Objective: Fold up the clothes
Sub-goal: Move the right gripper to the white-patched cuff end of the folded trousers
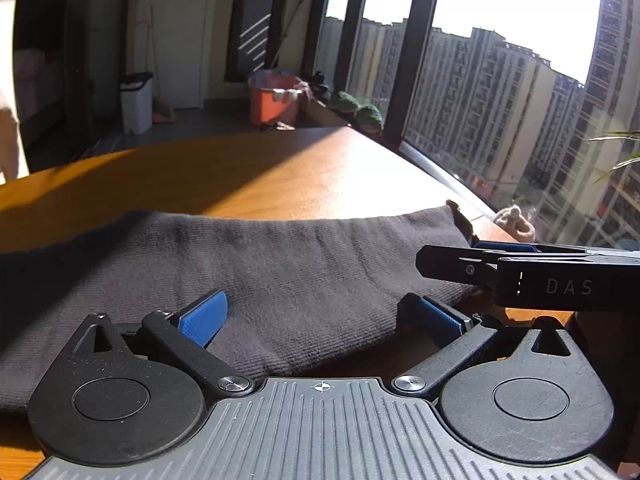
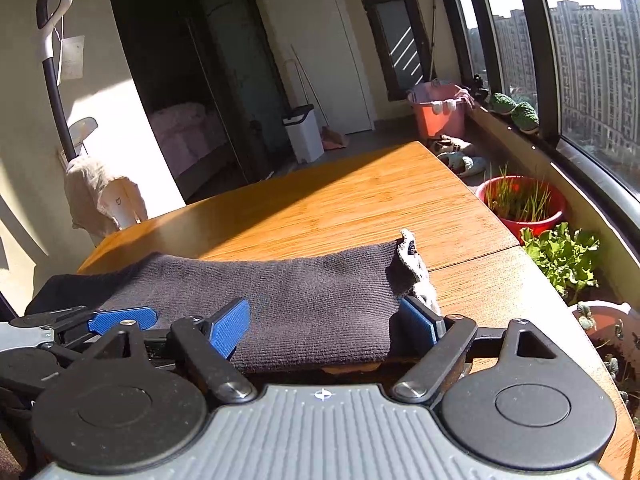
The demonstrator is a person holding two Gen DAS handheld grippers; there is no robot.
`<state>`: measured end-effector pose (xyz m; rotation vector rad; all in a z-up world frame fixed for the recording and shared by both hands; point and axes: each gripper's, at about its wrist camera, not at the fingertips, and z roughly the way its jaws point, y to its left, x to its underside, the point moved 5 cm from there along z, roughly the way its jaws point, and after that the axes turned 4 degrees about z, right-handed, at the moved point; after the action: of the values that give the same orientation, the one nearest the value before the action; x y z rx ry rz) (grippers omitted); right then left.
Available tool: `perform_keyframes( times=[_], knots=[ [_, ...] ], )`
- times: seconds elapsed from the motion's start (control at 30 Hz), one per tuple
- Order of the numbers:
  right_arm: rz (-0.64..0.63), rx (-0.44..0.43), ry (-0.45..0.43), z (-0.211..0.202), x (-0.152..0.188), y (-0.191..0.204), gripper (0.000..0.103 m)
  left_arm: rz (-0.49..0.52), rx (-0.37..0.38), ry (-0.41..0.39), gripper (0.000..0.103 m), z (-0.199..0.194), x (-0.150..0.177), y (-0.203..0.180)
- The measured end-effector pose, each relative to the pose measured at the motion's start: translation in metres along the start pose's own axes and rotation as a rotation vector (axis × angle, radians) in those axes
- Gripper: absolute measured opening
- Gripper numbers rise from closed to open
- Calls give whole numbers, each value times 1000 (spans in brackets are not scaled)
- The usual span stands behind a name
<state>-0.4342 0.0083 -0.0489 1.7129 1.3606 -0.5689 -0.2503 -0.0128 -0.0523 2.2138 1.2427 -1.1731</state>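
A dark grey knitted garment (image 1: 280,272) lies folded in a long band on the wooden table (image 1: 304,176). My left gripper (image 1: 320,320) is open at its near edge, and the cloth lies between the blue pads (image 1: 204,320). The right gripper (image 1: 520,276) comes in from the right, over the garment's right end. In the right wrist view the same garment (image 2: 304,300) fills the gap of my open right gripper (image 2: 324,328), its right finger beside a ragged, upturned corner (image 2: 412,256). The left gripper (image 2: 120,320) sits close by on the left.
The table's right edge (image 2: 500,216) runs along a large window. Below it stand a red plant pot (image 2: 520,204) and leafy greens (image 2: 564,256). An orange bucket (image 1: 274,98) and a white bin (image 1: 136,102) stand on the floor beyond the table.
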Motion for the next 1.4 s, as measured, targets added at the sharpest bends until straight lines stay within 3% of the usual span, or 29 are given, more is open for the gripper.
perform_keyframes(
  times=[0.43,0.5,0.6,0.7,0.77,0.9,0.97,1.07,1.2,1.4],
  knots=[
    [-13,-24,15,-19,13,2,83,-30,-3,-11,103,-22,13,0],
    [28,-32,-10,-27,10,-4,82,-38,3,-15,103,-22,13,2],
    [86,32,-81,-46,4,-21,81,-57,16,-24,103,-24,15,5],
    [148,81,-68,-50,4,-41,74,-108,17,-36,103,-27,18,6],
    [208,80,-36,-47,7,-51,63,-118,23,-41,103,-29,19,0],
    [262,51,-1,-36,11,-52,45,-165,109,-38,103,-31,13,-1],
    [212,55,-9,-35,7,-43,28,-230,158,-30,103,-32,4,8],
    [48,84,-54,-38,-3,-18,12,-291,183,-35,102,-35,-13,20],
    [-144,102,-51,-30,8,21,11,-243,169,-75,97,-42,-44,25],
    [-357,114,-4,-11,33,70,12,-100,134,-29,69,-22,-54,0]
  ],
)
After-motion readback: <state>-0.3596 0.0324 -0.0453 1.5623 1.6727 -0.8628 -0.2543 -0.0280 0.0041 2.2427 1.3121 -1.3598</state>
